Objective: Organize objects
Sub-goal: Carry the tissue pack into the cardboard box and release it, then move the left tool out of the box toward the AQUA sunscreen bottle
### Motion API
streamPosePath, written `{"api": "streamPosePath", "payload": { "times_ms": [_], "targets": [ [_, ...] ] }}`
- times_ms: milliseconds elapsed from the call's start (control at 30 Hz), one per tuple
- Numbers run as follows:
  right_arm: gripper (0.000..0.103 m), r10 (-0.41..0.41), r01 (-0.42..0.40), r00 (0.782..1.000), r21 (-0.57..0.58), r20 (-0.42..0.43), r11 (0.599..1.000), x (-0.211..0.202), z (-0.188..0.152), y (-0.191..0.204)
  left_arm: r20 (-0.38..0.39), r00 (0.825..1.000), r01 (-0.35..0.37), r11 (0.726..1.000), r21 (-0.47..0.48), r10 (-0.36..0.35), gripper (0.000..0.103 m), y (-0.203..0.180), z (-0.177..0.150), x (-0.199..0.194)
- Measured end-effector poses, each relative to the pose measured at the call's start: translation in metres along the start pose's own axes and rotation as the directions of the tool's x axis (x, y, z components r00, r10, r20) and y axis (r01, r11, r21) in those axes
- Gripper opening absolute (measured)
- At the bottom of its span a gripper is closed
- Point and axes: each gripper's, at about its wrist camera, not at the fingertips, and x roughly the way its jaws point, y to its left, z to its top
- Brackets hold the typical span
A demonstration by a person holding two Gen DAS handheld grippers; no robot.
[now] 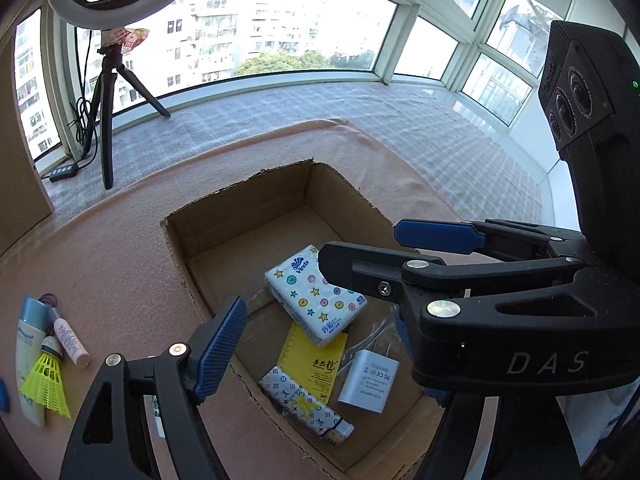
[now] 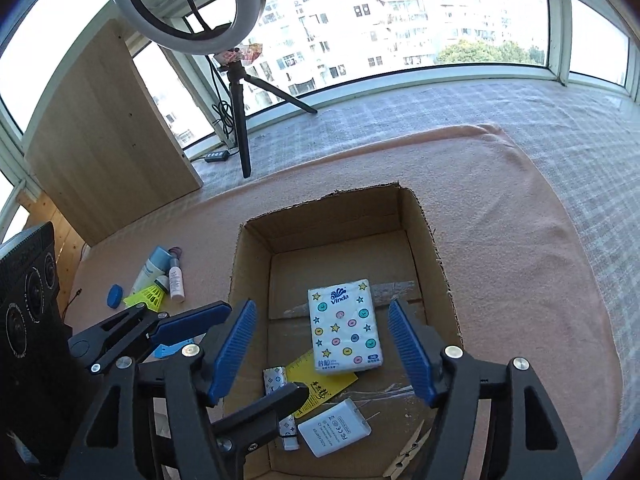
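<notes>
Both grippers stand over the cardboard box [image 2: 436, 264], centre frame. Right gripper [image 2: 324, 344]: jaws apart, holding nothing; the tissue pack [image 2: 344, 328] lies on the box floor between them, untouched. Left gripper [image 1: 316, 312]: jaws wide, empty. Shuttlecock [image 1: 44, 380] and bottles [image 1: 30, 336] remain outside at lower left. Risk: the crossed grippers may collide, or snag the box wall on withdrawal and drag it.

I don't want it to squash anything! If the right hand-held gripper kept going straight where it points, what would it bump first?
Probably the Vinda tissue pack lying in the cardboard box. The open right hand-held gripper points at it, though depth is hard to judge.
</notes>
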Motion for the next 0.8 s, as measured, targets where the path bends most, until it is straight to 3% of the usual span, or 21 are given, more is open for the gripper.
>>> {"api": "streamPosePath", "payload": {
  "times_ms": [433, 800],
  "targets": [
    [0.065, 0.065, -0.065, 0.998, 0.048, -0.012, 0.997, -0.003, -0.010, 0.005, 0.018, 0.999, -0.029, 0.999, -0.029, 0.029, 0.080, 0.022, -0.020, -0.031],
    [0.065, 0.127, -0.127, 0.992, 0.026, -0.014, 0.992, -0.005, -0.016, 0.037, 0.031, 0.990, -0.132, 0.981, -0.139, 0.138, 0.079, 0.093, -0.047, -0.077]
  ]
}}
